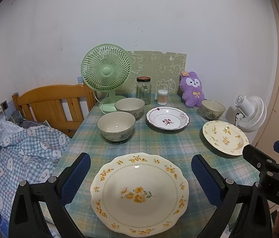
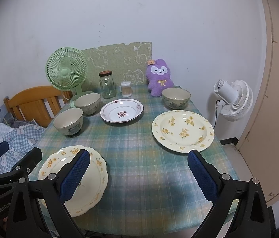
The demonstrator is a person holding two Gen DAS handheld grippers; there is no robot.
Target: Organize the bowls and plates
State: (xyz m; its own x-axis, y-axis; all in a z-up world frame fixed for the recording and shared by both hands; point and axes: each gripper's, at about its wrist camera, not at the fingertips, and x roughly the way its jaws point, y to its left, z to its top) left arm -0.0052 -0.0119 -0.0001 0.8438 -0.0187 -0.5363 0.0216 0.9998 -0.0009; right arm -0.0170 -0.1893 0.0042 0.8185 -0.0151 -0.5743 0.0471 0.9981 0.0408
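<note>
A cream plate with yellow flowers (image 1: 139,194) (image 2: 95,170) lies at the table's near edge. My left gripper (image 1: 140,180) hangs open above it, one finger on each side, holding nothing. A second yellow-flowered plate (image 1: 225,136) (image 2: 183,130) lies at the right. My right gripper (image 2: 138,175) is open over bare cloth between the two plates. A white plate with a red motif (image 1: 167,118) (image 2: 122,110) sits mid-table. Two grey-green bowls (image 1: 116,126) (image 1: 129,106) (image 2: 68,121) (image 2: 87,102) stand on the left, a third bowl (image 1: 213,109) (image 2: 176,97) at the back right.
A green fan (image 1: 106,73) (image 2: 66,70), a glass jar (image 1: 143,90) (image 2: 107,85), a cotton swab tub (image 1: 162,97) (image 2: 126,89) and a purple plush (image 1: 192,90) (image 2: 160,78) line the back edge. A white fan (image 1: 251,113) (image 2: 232,99) stands off the right side. A bed (image 1: 20,148) lies left.
</note>
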